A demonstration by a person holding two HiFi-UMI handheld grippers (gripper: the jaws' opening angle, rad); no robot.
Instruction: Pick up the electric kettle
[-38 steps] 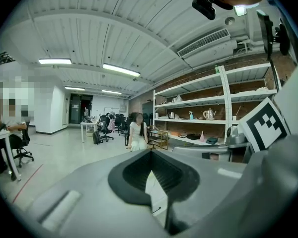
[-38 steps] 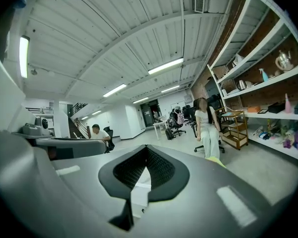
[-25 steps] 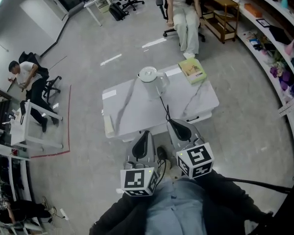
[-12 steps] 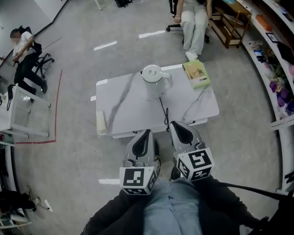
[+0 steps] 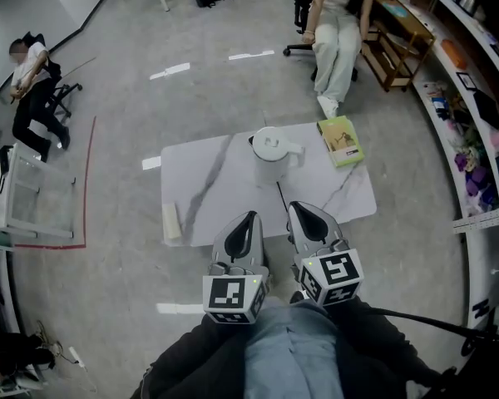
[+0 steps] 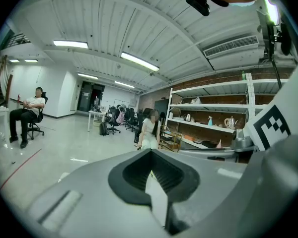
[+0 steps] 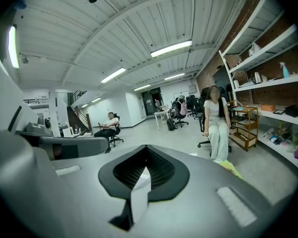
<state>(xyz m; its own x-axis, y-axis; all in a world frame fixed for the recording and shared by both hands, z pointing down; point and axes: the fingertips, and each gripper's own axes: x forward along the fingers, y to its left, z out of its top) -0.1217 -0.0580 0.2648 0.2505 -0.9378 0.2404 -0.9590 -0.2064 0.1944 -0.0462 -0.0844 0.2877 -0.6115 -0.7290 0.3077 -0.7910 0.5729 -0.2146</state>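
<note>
Not lifted yet: electric kettle (image 5: 272, 154) upright at far-middle of table (image 5: 200, 198), cord (image 5: 281, 191) trailing toward near edge, yellow-green book (image 5: 341, 140) near on the right. No contact. Left hand-held gripper (image 5: 246, 220) and right hand-held gripper (image 5: 298, 210) both pinched closed, empty, tips over near table edge, short of kettle. Left to do: open, reach, grasp, raise. Versus a second back: closer in; then short of table.

The white electric kettle (image 5: 270, 152) stands upright, lid on, near the desk's (image 5: 208, 181) 12 o'clock edge, handle toward 3 o'clock, black cord (image 5: 280, 196) trailing toward 6 o'clock.
</note>
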